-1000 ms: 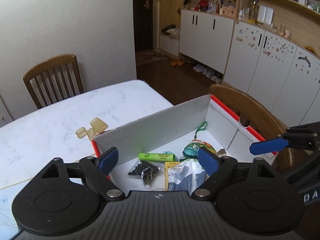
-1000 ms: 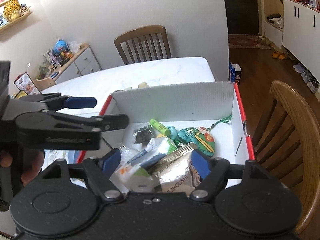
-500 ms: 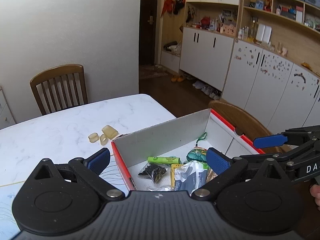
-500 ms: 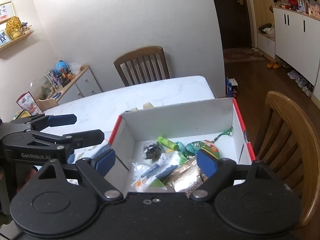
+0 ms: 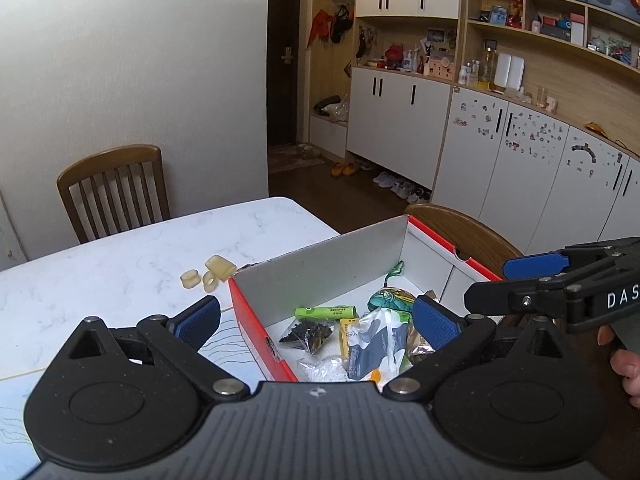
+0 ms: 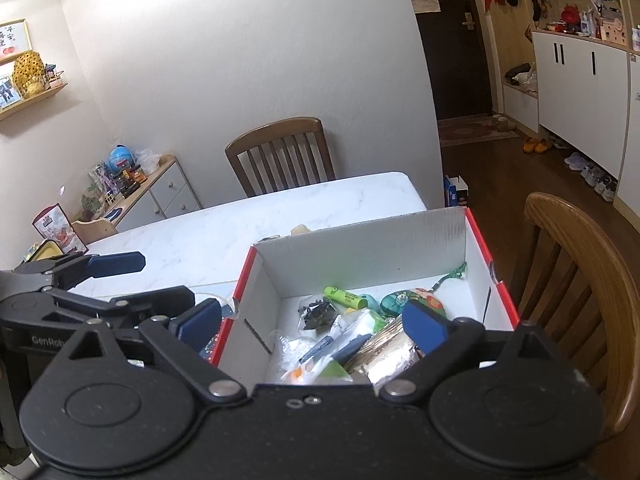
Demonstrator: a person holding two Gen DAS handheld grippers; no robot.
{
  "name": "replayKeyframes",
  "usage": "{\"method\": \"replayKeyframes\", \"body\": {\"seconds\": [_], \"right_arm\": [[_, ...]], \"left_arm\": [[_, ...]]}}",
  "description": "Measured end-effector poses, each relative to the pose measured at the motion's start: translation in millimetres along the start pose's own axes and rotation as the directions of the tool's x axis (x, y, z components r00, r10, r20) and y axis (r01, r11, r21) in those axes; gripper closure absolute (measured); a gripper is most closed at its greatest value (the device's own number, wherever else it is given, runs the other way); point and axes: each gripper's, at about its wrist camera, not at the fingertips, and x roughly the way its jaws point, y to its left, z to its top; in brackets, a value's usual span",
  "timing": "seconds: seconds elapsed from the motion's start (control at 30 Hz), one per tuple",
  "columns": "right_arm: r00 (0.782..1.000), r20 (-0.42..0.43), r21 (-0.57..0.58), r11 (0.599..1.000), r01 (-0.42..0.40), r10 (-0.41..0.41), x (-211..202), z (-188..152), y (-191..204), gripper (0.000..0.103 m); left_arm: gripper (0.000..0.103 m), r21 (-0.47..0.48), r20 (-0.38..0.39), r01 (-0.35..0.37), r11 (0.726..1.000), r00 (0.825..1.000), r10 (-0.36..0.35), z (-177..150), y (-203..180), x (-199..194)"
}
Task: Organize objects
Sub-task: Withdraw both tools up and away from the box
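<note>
Red-edged white box (image 5: 256,328); green tube (image 5: 326,312); white marbled table (image 5: 120,264); blue gripper pads (image 5: 434,322).

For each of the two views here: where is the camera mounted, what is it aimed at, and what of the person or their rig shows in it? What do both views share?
Left wrist: sits on the left tongs, looking down over the red-and-white box toward cabinets; the right tongs and fingers show at right.
Right wrist: sits on the right tongs, whose jaws are opening with nothing between them, looking into the box toward the wall; the left tongs show at left.
Shared: box, green tube, marble table.
</note>
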Motion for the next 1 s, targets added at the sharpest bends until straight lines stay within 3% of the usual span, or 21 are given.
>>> {"method": "replayKeyframes", "body": {"seconds": [0.4, 1.0], "right_arm": [[0.997, 0.060, 0.012, 0.999, 0.053, -0.053, -13, -16, 18, 0.006], [0.995, 0.025, 0.040, 0.995, 0.093, -0.094, -12, -31, 40, 0.006]], "left_arm": [[0.000, -0.011, -0.012, 0.020, 1.000, 1.000, -0.020, -16, 10, -10], [0.000, -0.039, -0.002, 0.046, 0.998, 0.999, -0.046, -29, 28, -22]]}}
